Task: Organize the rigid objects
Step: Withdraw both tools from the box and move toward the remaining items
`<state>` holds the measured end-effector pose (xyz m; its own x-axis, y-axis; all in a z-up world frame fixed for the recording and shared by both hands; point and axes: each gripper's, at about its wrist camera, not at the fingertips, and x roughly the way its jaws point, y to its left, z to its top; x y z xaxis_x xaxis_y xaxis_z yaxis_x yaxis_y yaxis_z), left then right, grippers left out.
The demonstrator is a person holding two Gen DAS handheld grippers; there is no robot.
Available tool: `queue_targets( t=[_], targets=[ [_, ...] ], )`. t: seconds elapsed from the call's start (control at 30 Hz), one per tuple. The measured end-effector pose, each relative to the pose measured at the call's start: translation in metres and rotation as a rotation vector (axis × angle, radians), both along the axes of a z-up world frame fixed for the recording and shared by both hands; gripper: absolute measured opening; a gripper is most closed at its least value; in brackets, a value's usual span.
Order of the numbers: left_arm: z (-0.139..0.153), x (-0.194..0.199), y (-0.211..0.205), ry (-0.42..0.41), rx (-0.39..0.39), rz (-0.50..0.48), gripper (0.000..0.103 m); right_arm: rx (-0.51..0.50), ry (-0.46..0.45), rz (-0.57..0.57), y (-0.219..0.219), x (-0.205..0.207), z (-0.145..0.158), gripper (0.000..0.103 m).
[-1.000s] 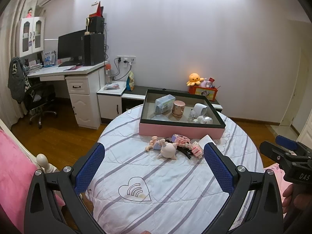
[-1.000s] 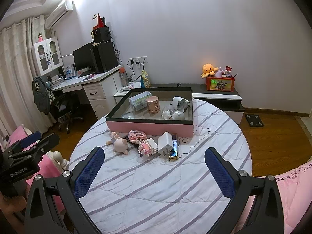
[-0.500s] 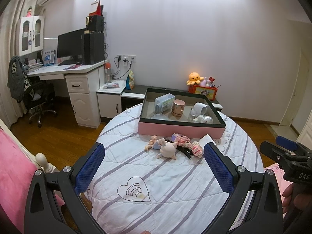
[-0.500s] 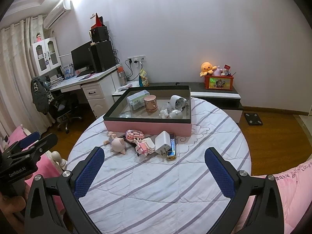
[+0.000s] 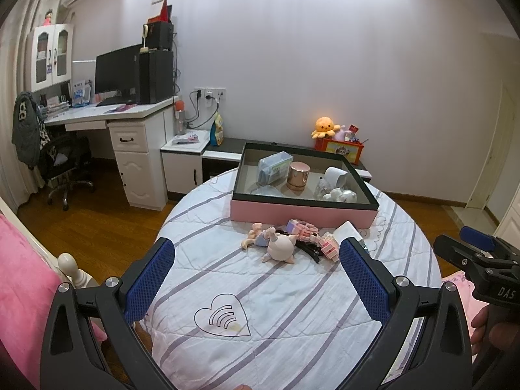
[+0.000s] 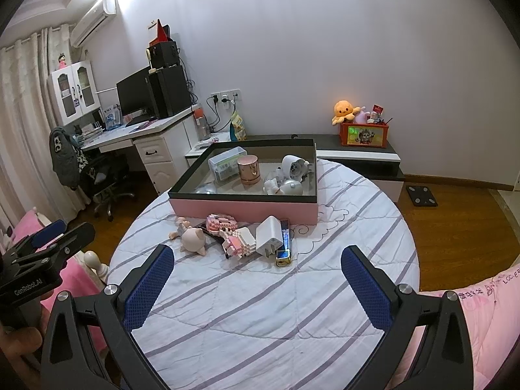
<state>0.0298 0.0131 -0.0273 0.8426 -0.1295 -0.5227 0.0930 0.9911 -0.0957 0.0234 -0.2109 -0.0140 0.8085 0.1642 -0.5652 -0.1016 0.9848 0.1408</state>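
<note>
Striped bedcover (image 6: 260, 308) bore a pink tray (image 6: 243, 209); just before the tray lay a white charger (image 6: 269, 235) and pig figurine (image 6: 193, 240); left gripper (image 5: 256, 279) and right gripper (image 6: 256, 284) hovered before the tray, jaws spread, empty.

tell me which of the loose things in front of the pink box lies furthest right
The small gold-and-blue rectangular object, beside the white charger plug; the pink brick models and pig figure lie left of it.

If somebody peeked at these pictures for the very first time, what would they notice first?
Probably the big pink tray with a dark rim at the far side of the round striped bed, with a rose-gold cup standing inside. Just in front lies a jumble of small toys, like the pink doll and white charger.
</note>
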Motion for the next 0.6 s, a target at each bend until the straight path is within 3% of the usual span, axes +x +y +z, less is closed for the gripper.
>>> queue_targets(
  t=[0.3,0.6],
  targets=[
    [-0.018,0.022,0.001,0.050,0.003,0.004,0.103,-0.008,0.049,-0.013,-0.001,0.020,-0.016,0.103],
    [-0.056,0.063,-0.005,0.150,0.030,-0.003,0.103,-0.012,0.148,-0.025,-0.008,0.059,-0.052,0.103]
  ],
)
